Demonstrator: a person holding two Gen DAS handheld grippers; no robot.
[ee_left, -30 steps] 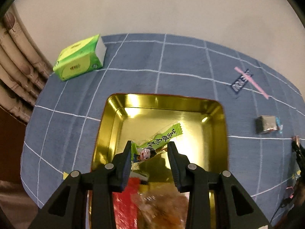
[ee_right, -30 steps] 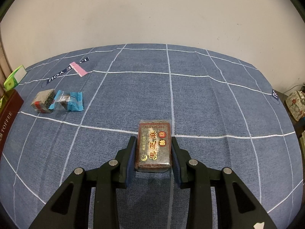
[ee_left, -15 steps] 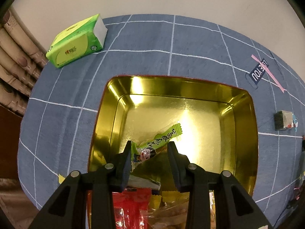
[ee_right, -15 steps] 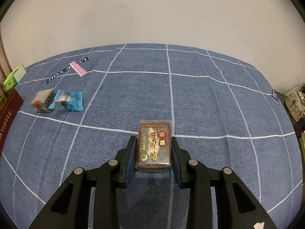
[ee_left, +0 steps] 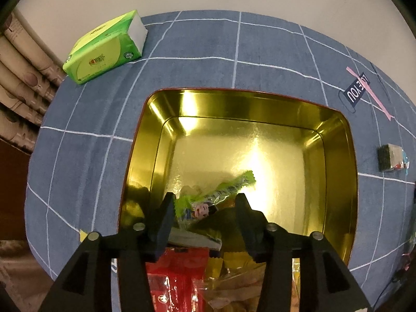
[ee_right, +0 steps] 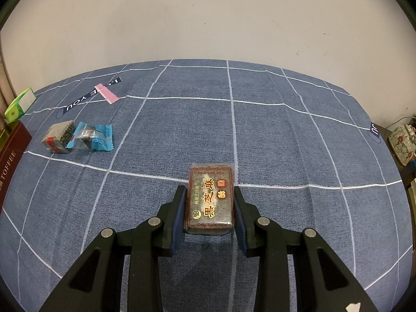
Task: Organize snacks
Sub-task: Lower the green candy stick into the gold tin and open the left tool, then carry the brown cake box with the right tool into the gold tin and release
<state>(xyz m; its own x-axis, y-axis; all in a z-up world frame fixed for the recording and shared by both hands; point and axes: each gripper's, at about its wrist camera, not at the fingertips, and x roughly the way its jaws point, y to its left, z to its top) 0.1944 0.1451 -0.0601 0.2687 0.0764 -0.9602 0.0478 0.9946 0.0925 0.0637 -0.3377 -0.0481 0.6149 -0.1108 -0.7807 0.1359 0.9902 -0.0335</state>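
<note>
Blurred: green packet (ee_left: 221, 192) at centre. Cut off at six o'clock: red packet (ee_left: 176, 280). Cut off at nine o'clock: toffee box (ee_right: 10, 150).

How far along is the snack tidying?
Several packets already lie in the gold tin. The left tongs are opening to drop a green snack packet there; the right tongs grip a brown sesame cake. Two wrapped snacks wait on the blue cloth.
</note>
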